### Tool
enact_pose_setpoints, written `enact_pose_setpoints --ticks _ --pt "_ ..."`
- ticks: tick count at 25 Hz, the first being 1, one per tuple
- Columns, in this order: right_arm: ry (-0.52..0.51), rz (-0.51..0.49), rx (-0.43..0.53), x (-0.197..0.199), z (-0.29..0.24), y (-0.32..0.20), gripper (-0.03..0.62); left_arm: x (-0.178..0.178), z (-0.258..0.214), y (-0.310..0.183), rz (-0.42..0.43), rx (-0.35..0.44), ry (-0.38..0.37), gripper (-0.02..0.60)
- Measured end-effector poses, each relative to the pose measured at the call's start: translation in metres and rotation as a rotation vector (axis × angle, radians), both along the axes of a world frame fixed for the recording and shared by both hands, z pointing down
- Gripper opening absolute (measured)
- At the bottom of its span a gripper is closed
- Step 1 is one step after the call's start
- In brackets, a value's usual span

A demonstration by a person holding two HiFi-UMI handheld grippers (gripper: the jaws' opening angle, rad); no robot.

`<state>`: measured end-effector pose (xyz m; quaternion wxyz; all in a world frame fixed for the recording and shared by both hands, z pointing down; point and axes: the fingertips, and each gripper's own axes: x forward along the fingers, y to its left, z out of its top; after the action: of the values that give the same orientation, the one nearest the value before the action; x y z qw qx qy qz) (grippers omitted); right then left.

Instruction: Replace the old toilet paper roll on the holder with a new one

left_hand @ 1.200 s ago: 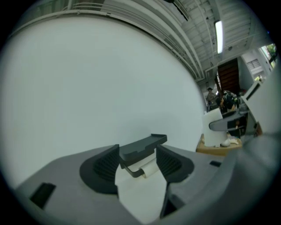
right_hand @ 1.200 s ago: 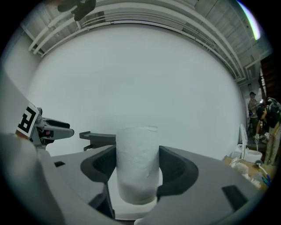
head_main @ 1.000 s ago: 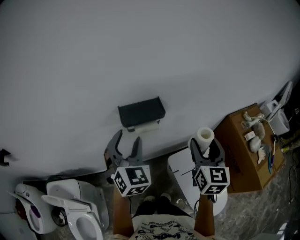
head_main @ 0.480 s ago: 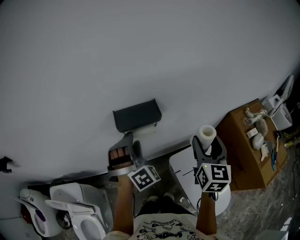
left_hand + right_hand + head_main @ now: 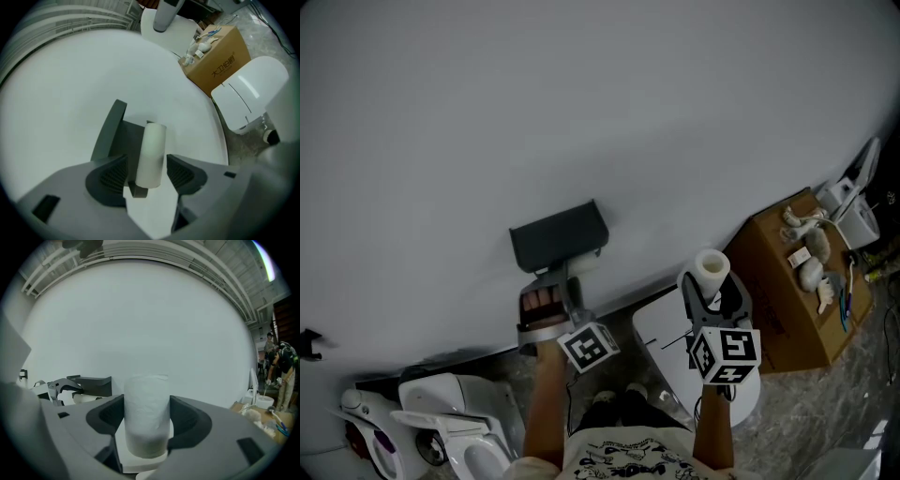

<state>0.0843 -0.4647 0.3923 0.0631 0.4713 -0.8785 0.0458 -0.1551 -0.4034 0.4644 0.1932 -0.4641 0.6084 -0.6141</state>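
A dark holder hangs on the grey wall, with the thin old roll on its bar underneath. My left gripper, turned on its side, reaches up to it. In the left gripper view the old roll stands between the open jaws of the gripper, with a small gap on each side, and the holder lies behind it. My right gripper is shut on a new white roll, held upright to the right of the holder. The right gripper view shows that roll pressed between both jaws.
A white toilet lid lies below the right gripper. A cardboard box with small items on top stands at the right. A white appliance sits low at the left. In the right gripper view the holder is at the left.
My left gripper has rolled onto its side and risen to the holder, so its jaws now straddle the old roll. The right gripper has kept the new roll nearly still.
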Motion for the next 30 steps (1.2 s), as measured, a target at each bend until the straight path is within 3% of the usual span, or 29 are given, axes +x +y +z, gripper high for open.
enact_pose_setpoints --ticks 8,13,21,30 --pt "0.000 0.034 -0.009 0.018 0.004 -0.010 0.305 0.004 0.017 -0.021 0.002 -0.069 -0.041 0.245" --pt "-0.007 0.043 -0.019 0.021 0.006 -0.008 0.305 -0.005 0.008 -0.020 -0.030 -0.052 -0.126 0.202" --pt "-0.015 0.056 -0.029 0.030 0.009 -0.010 0.305 0.011 0.009 -0.032 0.001 -0.049 -0.055 0.198" --pt "-0.009 0.101 -0.030 0.058 0.009 -0.014 0.305 0.057 0.000 -0.064 0.103 -0.012 -0.094 0.198"
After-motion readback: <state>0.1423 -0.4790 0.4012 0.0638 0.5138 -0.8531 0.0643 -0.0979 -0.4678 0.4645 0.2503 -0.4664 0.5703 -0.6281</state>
